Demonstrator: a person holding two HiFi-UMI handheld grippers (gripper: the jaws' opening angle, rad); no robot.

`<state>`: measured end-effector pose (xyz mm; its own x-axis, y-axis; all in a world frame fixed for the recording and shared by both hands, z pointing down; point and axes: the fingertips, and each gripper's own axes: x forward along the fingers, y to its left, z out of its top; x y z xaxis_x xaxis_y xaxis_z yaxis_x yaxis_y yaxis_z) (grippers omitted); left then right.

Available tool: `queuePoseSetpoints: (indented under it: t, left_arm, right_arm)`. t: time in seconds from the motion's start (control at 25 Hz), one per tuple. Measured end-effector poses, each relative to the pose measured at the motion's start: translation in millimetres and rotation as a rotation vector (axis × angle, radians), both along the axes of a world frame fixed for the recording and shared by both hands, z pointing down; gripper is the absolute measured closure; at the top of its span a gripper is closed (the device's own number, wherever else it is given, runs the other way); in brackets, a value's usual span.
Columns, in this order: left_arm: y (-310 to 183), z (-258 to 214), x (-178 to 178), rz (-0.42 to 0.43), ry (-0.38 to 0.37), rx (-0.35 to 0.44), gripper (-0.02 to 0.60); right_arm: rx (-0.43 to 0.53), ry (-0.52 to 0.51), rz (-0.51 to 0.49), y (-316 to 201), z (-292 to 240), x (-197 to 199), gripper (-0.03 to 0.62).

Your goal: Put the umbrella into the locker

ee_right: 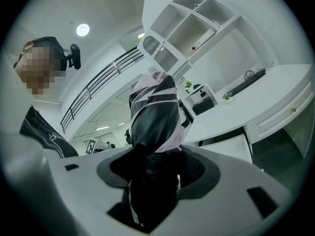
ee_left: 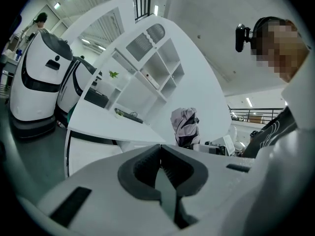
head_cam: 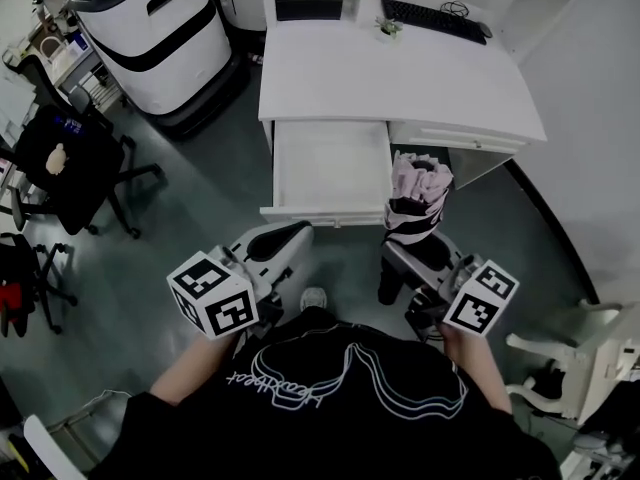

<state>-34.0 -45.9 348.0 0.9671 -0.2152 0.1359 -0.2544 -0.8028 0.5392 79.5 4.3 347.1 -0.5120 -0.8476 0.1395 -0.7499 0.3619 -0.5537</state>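
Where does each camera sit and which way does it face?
Head view: on the person's head, steeply down at the desk; left gripper, right gripper, black shirt show.
Left gripper view: on that gripper, along its shut jaws toward the desk; black shirt shows.
Right gripper view: on that gripper, along jaws clamped on the umbrella; black shirt shows.
All share the umbrella.

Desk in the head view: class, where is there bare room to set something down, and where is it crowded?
Free: the broad middle and front of the desk top, between the keyboard and the front edge; the pulled-out drawer below also looks bare inside. Crowded: the back edge, with keyboard, small plant and black box.
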Motion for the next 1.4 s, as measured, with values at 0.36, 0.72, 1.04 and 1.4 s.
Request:
queuePoseSetpoints:
  t: [0.36,0.72,1.04,1.4]
  left_arm:
    - [-53,-4,4,-0.004,-0.004,0.013,0.575]
    - [-78,10,22,-0.025,-0.03,-0.017,0.575]
    - [-113,19,38,-0.1,-0.055,-0.061,0.575]
    - [-150,24,38,-0.209,-0.073,-0.079,0.575]
  right_arm:
    - [-0.002,0.023,-0.007,-51,-2,6,0.352]
    - [-0.025,0.067,-0.053,-87,9,20,0.352]
    - [-0.075,0.088,-0.142,-136,22,36,0.352]
    - [-0.094,0.214,-0.255,-188,37,47,0.352]
